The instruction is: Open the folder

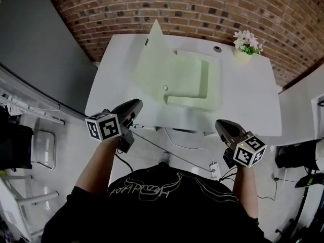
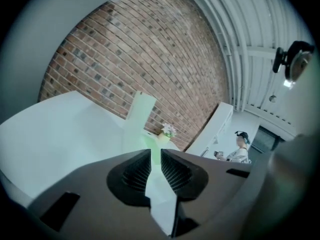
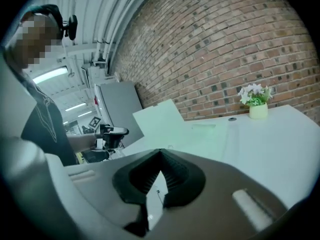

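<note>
**Brick wall** (image 1: 202, 4), one. Red-brown, running behind the far edge of the table. No writing.

**Grey panel** (image 1: 35, 44), one. Plain and unmarked, to the left of the table.

**Table** (image 1: 253, 100), one. White top with no label. One round cable hole (image 1: 217, 48) is near its far edge.

**Black shirt** (image 1: 152, 206), one, worn by the person. A pale script line crosses the chest, but it is too distorted to read.

**Folder** (image 1: 187, 80), one. Pale green, lying around the middle of the table towards the wall. It is already open: its cover (image 1: 152, 59) stands raised on the left side, and the inner pocket lies flat to the right. One small round snap (image 1: 165, 87) is on the near part. No title or label is legible.

**Left gripper** (image 1: 135, 105), one. Dark, held at the table's near-left edge, apart from the folder. Its ribbed jaws stand a narrow gap apart with nothing between them.

**Right gripper** (image 1: 219, 124), one. Dark, held at the table's near-right edge, also apart from the folder. Its jaws meet at the tips and hold nothing.

**Marker cubes**, two, one per gripper, left (image 1: 103, 126) and right (image 1: 250, 151). They carry black-and-white square patterns and no letters.

**Flower pot** (image 1: 243, 56), one. Pale yellow with white and pink blossoms, at the table's far-right corner, well apart from the folder.

**Power strip** (image 1: 215, 171), one. White, on the floor below the table, with a cable attached.
</note>
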